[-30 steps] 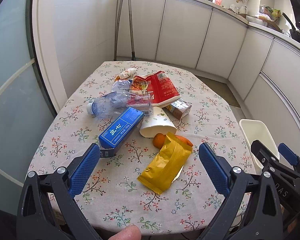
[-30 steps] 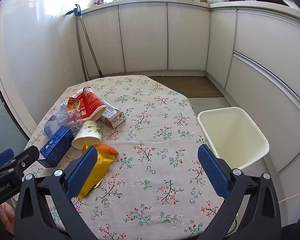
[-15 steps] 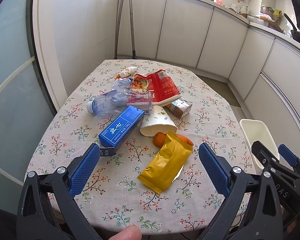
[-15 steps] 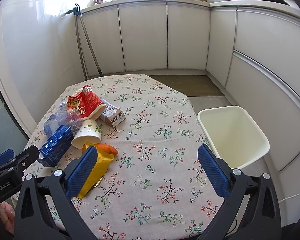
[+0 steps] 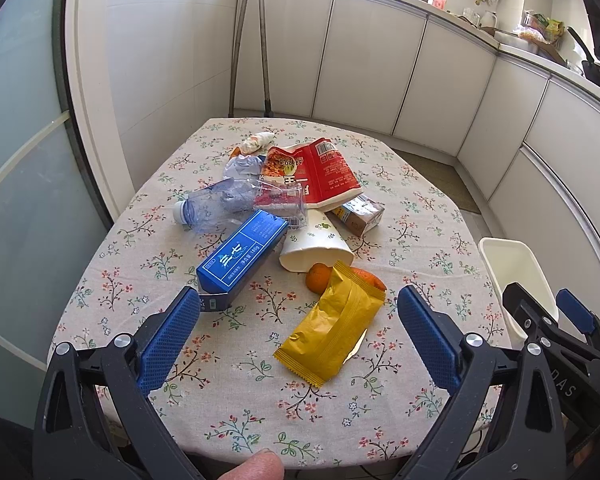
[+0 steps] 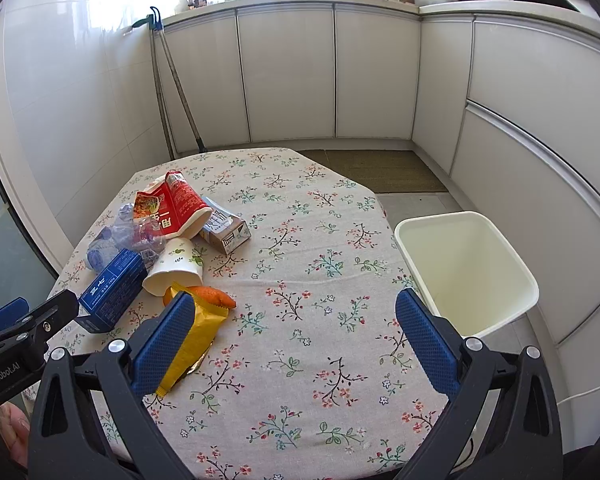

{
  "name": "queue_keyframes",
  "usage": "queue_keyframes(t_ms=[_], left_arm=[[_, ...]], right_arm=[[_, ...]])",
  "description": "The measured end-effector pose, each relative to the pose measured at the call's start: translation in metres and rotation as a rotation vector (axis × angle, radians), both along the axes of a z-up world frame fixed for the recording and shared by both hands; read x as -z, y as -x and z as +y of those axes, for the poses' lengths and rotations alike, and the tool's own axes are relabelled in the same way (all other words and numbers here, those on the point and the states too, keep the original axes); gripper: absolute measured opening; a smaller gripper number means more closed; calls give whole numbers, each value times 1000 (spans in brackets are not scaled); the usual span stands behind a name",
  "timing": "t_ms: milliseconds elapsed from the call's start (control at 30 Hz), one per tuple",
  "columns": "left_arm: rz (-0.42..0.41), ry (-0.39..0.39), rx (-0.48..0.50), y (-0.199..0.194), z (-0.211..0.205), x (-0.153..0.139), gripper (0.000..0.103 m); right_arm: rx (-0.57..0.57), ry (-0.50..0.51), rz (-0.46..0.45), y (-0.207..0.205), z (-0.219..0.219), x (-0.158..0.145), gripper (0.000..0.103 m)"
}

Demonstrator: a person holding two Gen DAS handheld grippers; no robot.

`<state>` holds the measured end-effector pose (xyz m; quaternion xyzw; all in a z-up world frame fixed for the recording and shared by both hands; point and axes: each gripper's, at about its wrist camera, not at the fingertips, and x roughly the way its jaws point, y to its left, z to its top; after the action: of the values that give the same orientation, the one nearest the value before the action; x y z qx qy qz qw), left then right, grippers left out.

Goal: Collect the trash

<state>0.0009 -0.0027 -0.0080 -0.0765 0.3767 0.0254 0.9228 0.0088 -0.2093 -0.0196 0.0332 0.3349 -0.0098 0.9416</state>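
I held my left gripper (image 5: pixel 298 336) and right gripper (image 6: pixel 294 340) wide and empty, since the yellow wrapper (image 5: pixel 332 330) lay just ahead of the left and the bin (image 6: pixel 466 264) ahead-right of the right.

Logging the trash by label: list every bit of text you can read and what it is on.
"三七", "180g": blue box; its smaller print is too blurred.
"GenRobot.AI": left gripper's body, right wrist view.
"DAS": right gripper's body, left wrist view, partly cut off.
Red bag: large white characters and a barcode, upside down, unreadable.
Brown carton: print too small.
Yellow wrapper, paper cup: no text visible.
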Motion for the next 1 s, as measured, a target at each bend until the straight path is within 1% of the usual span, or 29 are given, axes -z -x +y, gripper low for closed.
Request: queue_keyframes(t_ms=[1000], left_arm=[[14, 9, -5, 1, -2, 4, 95]], right_arm=[[-1, 7, 1, 1, 1, 0, 98]])
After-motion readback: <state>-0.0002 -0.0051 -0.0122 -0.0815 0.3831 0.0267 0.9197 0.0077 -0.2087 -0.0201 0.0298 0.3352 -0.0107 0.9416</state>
